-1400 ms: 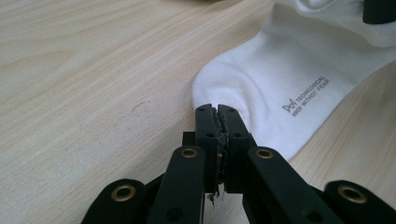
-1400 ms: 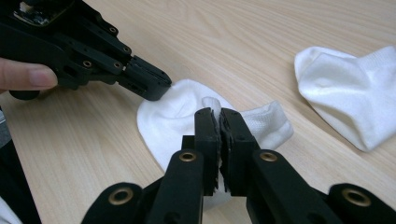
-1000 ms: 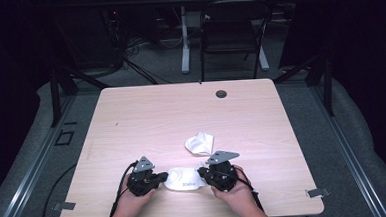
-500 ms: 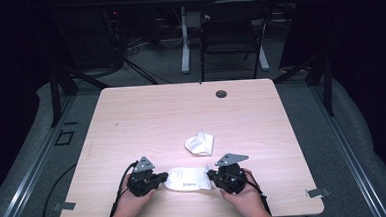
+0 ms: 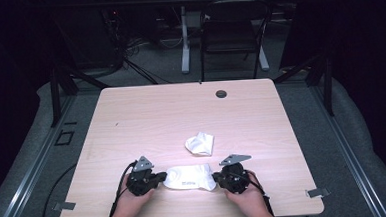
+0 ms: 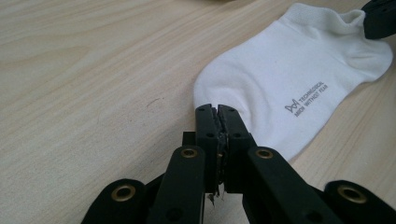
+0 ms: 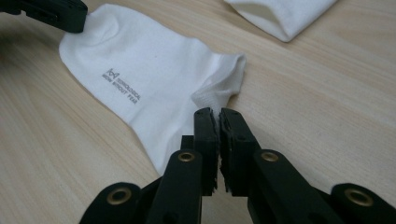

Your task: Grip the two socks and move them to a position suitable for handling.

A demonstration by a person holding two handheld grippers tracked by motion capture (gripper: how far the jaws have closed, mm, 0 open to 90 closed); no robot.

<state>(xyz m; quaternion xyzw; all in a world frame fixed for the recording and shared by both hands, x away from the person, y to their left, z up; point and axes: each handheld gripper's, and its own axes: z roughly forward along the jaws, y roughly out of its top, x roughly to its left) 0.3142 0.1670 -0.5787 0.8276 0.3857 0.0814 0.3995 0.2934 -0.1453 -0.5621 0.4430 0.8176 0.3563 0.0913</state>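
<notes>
High view: both claws (image 5: 160,179) (image 5: 215,178) pinch sock (image 5: 189,177).

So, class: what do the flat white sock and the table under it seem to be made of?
Flat white sock: a soft knitted fabric, probably cotton blend, matte, with a ribbed cuff and printed grey lettering. Table: pale wood-grain top, smooth with a dull sheen, likely laminate rather than solid wood.
</notes>
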